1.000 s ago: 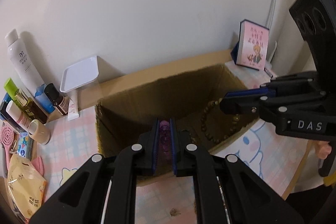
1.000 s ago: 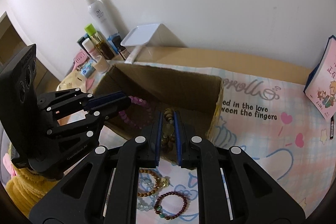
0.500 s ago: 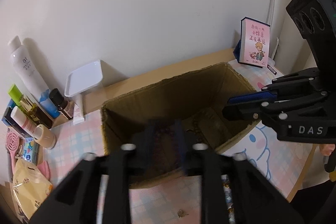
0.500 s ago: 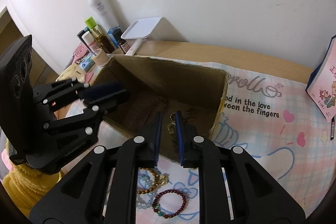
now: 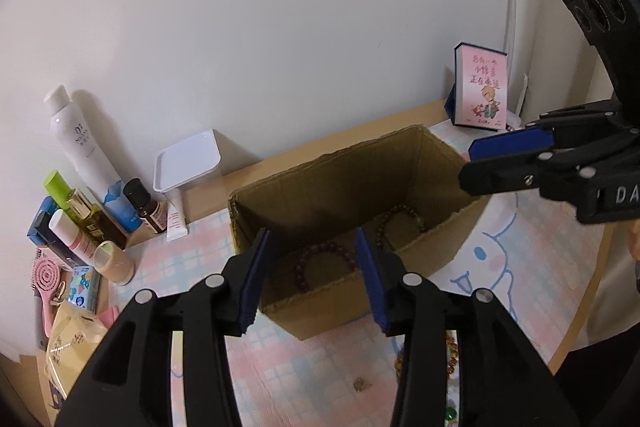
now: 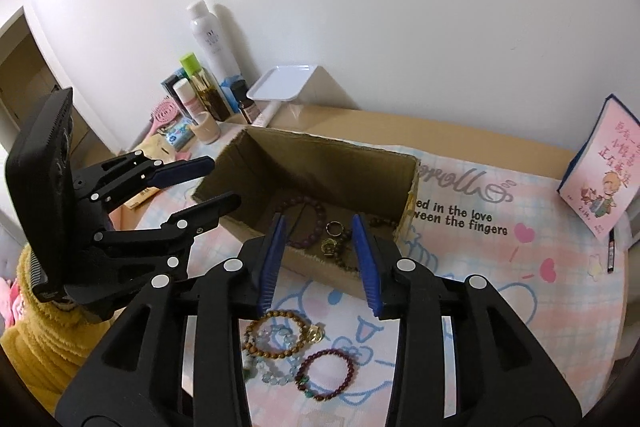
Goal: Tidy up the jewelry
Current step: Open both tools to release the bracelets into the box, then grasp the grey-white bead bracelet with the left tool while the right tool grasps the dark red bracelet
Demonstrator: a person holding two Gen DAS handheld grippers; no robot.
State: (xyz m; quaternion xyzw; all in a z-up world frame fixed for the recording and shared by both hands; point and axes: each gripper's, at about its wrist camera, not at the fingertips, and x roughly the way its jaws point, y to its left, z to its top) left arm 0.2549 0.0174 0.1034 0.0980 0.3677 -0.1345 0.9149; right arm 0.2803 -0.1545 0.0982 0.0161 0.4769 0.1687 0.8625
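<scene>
Both grippers are held spread and empty over the box (image 6: 408, 183): the left gripper (image 5: 316, 277), the right gripper (image 6: 320, 259). Some bracelets already lie inside; three more (image 6: 298, 359) are left on the mat (image 6: 500, 279), just below and behind the right gripper's tips (the nearer tool, probably), so a pull back and down is called for

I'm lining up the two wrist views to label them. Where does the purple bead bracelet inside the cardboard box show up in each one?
Left wrist: the purple bead bracelet lies on the box floor, lower centre, between the open left gripper fingers.
Right wrist: the same bracelet sits at centre, beside two small rings.
Shared landmark: the cardboard box, and the white tray behind it.
</scene>
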